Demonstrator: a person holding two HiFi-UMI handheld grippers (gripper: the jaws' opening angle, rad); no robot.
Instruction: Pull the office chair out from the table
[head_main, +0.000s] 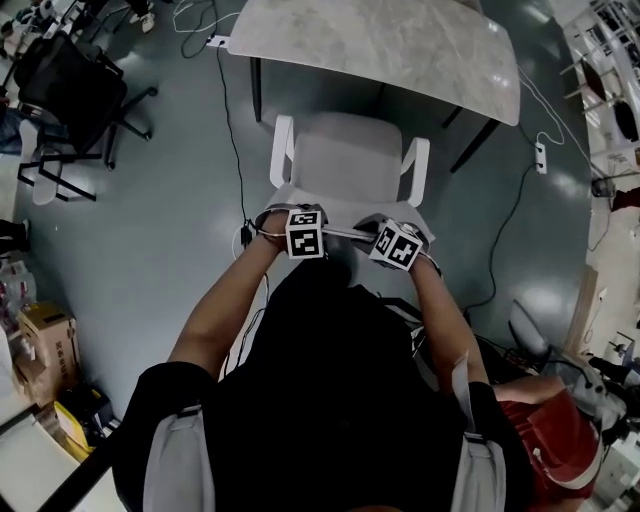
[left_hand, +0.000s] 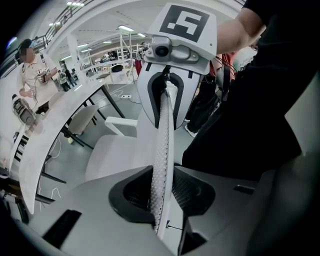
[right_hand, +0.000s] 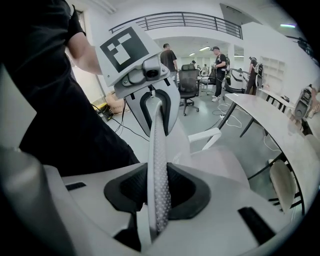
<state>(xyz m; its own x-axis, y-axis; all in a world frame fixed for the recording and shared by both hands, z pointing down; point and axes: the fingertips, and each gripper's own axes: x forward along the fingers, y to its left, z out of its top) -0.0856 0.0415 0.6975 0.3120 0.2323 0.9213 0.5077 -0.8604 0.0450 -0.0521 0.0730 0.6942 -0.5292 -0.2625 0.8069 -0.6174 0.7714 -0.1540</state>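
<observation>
Head view: office chair (head_main: 350, 165) in front of tabletop (head_main: 400, 45), seat front at its edge. Left tongs (head_main: 305, 232) and right tongs (head_main: 397, 245) on backrest rim (head_main: 345, 231), person's body close behind. Risks: black cable (head_main: 232, 130) on floor beside chair, base could snag it. Uneven tug could swivel chair.

Left gripper view: tongs pinching thin mesh rim. Shallow bite, might slip off under pull.

Right gripper view: same pinch on rim, same slip risk. No readable writing or brand anywhere, only square markers on cubes.
</observation>
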